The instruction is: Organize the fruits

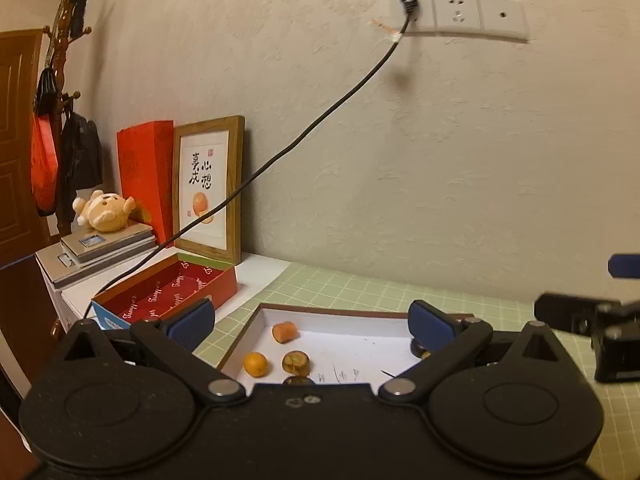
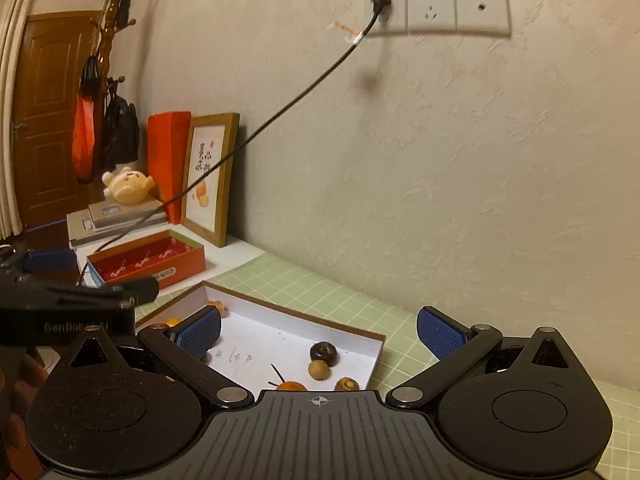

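Observation:
A shallow white tray with a brown rim lies on the green grid mat; it also shows in the right wrist view. In its left part lie a small orange fruit, a brownish cut fruit and an orange stub. In its right part lie a dark round fruit, a tan one and a brown one. My left gripper is open and empty above the tray's near side. My right gripper is open and empty over the tray.
An open red box stands left of the tray, also in the right wrist view. Behind it lean a framed picture and a red bag. A black cable hangs from the wall socket. A plush bear lies on stacked books.

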Demonstrator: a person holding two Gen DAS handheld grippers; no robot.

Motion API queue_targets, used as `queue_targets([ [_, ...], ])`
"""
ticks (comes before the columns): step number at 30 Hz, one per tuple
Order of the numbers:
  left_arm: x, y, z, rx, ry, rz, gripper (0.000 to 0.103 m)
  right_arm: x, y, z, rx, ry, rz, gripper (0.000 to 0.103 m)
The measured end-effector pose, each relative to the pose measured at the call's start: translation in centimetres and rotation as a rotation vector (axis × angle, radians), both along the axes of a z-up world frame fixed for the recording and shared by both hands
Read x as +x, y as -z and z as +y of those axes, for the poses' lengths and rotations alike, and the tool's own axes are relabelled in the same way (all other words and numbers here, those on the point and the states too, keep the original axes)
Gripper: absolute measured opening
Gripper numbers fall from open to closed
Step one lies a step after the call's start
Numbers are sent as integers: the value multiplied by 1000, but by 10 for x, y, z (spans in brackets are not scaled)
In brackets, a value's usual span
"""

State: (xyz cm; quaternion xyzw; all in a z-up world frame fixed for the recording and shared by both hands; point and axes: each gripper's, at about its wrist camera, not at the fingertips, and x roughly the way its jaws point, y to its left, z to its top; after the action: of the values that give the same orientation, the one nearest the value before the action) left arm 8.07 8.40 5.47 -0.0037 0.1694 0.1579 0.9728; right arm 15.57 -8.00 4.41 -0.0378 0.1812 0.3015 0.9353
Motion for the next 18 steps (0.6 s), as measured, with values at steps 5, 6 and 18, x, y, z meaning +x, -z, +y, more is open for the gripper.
queue_targets([
  [5, -27, -7, -8, -8, 4, -18, 97, -24, -11, -17, 2, 13, -21, 103],
  [6, -33, -8, -9, -10, 5, -23, 97, -31, -12, -22, 1, 16, -26, 103],
  [18, -99, 2, -38, 5, 84, -27, 97, -99, 16, -64, -16, 56, 23, 103],
])
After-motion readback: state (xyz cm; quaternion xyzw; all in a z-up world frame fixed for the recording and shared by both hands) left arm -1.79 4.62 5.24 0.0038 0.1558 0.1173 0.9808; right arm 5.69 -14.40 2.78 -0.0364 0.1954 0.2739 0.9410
